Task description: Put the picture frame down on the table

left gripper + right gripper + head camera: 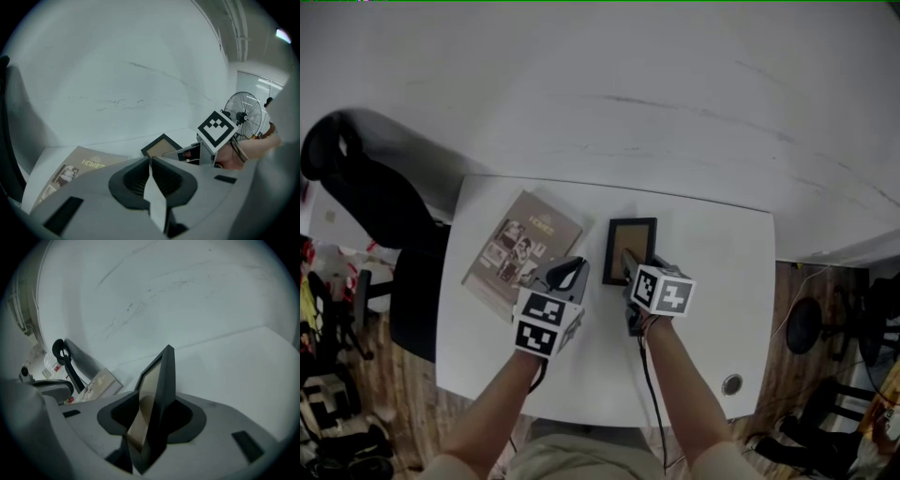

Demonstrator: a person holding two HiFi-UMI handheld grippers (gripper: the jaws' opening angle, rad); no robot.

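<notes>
Nearest the operator: left grey two-jaw gripper (151,161), jaws pressed together with nothing between them, held above the white rectangular table (712,281), just left of the right grey two-jaw gripper (154,408). Right jaws spread, with the near end of the black rectangular picture frame (630,246), tan-faced, standing between them; seen almost edge-on in the right gripper view, tilted, with a gap on its glass side. Rest of the frame extending away from the jaws over the middle of the table; contact with the tabletop not determinable. Left of the frame and apart from it: tan printed booklet (520,251) with photographs on its cover, flat on the table. Beyond the table's left edge: black office chair (366,178). Farthest: plain white wall (675,75).
</notes>
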